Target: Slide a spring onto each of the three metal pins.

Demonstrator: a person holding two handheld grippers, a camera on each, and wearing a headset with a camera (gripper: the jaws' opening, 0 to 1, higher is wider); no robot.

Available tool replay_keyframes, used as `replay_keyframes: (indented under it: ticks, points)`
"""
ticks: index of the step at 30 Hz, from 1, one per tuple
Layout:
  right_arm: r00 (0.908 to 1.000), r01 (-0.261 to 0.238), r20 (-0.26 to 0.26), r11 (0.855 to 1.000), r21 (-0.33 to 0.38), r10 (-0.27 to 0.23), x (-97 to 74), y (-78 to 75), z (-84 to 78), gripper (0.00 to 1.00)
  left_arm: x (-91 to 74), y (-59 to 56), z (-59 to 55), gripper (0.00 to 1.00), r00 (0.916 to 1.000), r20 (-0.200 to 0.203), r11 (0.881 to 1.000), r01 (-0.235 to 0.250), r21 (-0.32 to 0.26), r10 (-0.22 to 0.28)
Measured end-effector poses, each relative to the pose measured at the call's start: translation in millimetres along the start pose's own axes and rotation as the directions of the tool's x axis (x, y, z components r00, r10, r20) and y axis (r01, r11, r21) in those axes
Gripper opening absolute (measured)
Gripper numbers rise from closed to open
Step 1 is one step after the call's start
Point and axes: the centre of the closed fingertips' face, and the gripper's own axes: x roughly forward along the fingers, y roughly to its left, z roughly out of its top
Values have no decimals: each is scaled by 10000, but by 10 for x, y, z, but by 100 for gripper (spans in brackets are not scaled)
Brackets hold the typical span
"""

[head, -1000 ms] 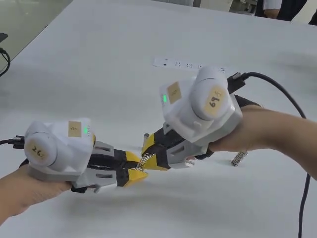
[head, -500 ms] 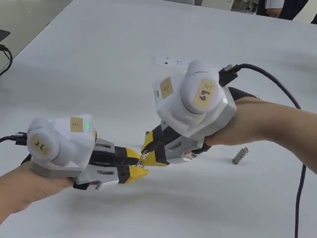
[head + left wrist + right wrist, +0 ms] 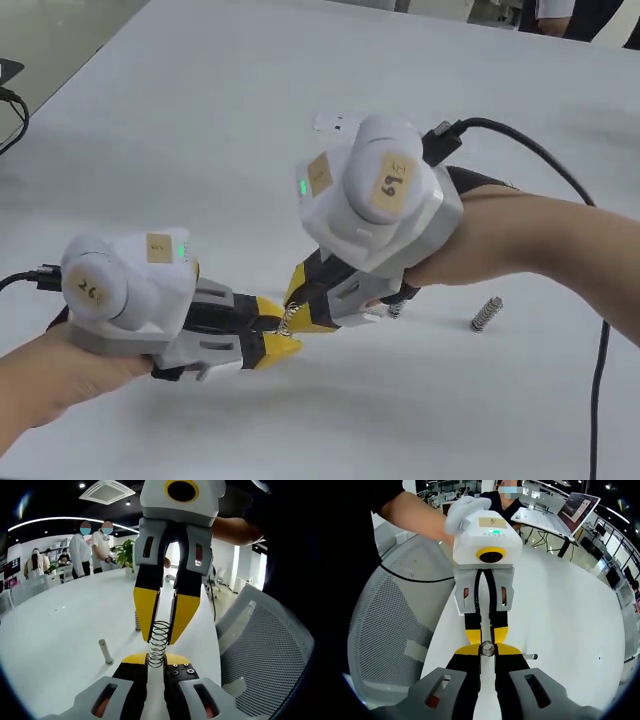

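Note:
In the head view my left gripper [image 3: 275, 338] and my right gripper [image 3: 296, 316] meet tip to tip low over the white table [image 3: 200, 130]. A short coil spring [image 3: 288, 320] bridges their yellow tips. In the left gripper view the spring [image 3: 159, 642] rises from my shut left gripper [image 3: 156, 661], which seems to pinch a pin hidden inside the coils. The right gripper's yellow fingers [image 3: 145, 605] clamp the spring's far end. In the right gripper view the spring [image 3: 487, 649] shows end-on between the tips of my right gripper [image 3: 487, 651].
A loose spring [image 3: 485, 313] lies on the table right of the right gripper, and a smaller part [image 3: 393, 310] sits beside it. A bare pin [image 3: 105, 651] and a spring-covered one [image 3: 137, 621] lie further off. A power strip [image 3: 335, 122] is behind. People stand across the room.
The right gripper has rolled and leaned to the left over the joint, staying tip to tip with the left gripper. The spring still bridges them. The left gripper barely moved.

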Motion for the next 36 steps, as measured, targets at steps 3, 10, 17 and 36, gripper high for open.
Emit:
replay_keyframes:
  ticks: [3, 10, 17, 36]
  points:
    - [10000, 61, 3, 10000, 49, -61, -6, -9, -8, 7, -4, 11, -10, 7, 10000, -46, 10000, -22, -40, 22]
    - [9997, 239, 26, 9994, 236, -239, -36, -58, -52, 7, -64, 62, -68, 13, 9995, -241, 9996, -221, -156, 218]
    - [9994, 341, 34, 9987, 368, -342, -48, -75, -98, 7, -134, 125, -62, 21, 9986, -179, 9985, -501, -225, 497]
    - [9985, 530, -161, 9952, 824, -519, -80, -118, -263, 7, -377, 315, -87, 61, 9876, -103, 9871, -1567, -319, 1565]
